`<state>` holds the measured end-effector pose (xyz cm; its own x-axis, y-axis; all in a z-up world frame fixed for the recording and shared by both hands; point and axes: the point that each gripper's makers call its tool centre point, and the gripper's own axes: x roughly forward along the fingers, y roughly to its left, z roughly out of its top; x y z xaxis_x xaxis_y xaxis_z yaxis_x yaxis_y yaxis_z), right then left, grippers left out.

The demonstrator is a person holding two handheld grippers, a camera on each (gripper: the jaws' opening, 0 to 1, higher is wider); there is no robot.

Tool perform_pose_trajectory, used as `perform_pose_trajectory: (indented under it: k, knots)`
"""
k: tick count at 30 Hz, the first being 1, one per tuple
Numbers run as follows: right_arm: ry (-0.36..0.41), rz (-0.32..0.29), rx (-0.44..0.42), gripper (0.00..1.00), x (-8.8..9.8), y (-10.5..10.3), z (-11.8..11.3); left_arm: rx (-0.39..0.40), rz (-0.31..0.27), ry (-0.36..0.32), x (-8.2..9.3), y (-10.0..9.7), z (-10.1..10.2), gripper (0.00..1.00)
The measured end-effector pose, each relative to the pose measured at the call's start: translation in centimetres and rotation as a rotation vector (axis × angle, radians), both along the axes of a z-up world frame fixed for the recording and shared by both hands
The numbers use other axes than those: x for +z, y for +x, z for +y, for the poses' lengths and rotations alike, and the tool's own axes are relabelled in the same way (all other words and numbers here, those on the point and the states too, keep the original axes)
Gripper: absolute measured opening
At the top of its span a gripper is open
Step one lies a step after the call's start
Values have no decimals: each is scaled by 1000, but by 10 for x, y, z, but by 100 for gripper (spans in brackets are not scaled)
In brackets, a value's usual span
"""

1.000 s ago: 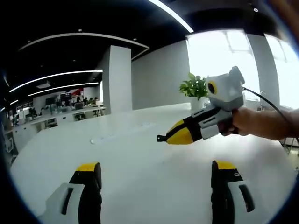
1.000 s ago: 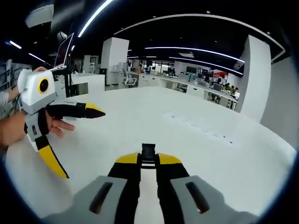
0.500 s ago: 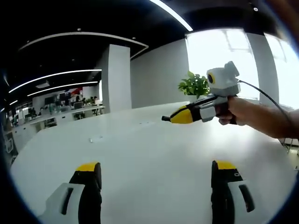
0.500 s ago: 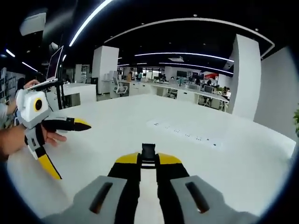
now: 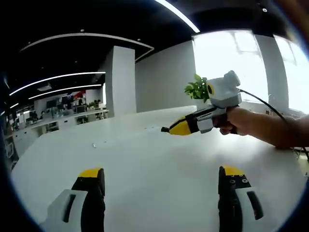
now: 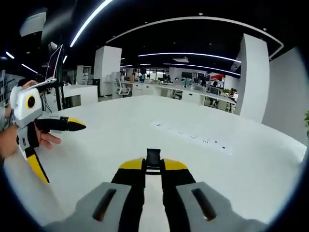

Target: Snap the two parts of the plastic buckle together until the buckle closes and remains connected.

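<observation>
In the right gripper view my right gripper (image 6: 153, 164) has its jaws pressed together on a small black buckle part (image 6: 153, 156) that sticks out past their yellow tips. In the left gripper view the right gripper (image 5: 170, 129) comes in from the right above the white table (image 5: 145, 159), held by a hand (image 5: 244, 122), with the black part (image 5: 164, 129) at its tip. My left gripper (image 5: 161, 178) stands wide open with bare table between its jaws. The right gripper view has the left gripper (image 6: 65, 153) at the far left, spread open.
The white table (image 6: 231, 174) has a row of small inset sockets (image 6: 193, 137). A potted plant (image 5: 197, 89) stands at its far edge by bright windows. A laptop on a stand (image 6: 54, 63) rises behind the left gripper. Office desks and pillars lie beyond.
The right gripper, still shut on the black part, rose over the table, then dipped a little and moved left in the left gripper view. The left gripper's jaws stayed wide open.
</observation>
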<state>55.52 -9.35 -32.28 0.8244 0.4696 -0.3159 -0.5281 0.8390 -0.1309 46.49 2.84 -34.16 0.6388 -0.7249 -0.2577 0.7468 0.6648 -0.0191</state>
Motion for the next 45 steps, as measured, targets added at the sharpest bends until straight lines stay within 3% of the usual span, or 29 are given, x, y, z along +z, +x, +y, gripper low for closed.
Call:
perform_pose_trajectory:
  k: [8, 27, 45]
  knots:
    - [-1, 0, -9, 12, -1, 16, 0, -4, 10, -48, 6, -5, -2, 99]
    - [-12, 17, -21, 12, -12, 62, 10, -2, 21, -52, 8, 3, -1, 99]
    - [1, 40, -34, 12, -17, 85, 17, 7, 19, -76, 15, 6, 3, 99]
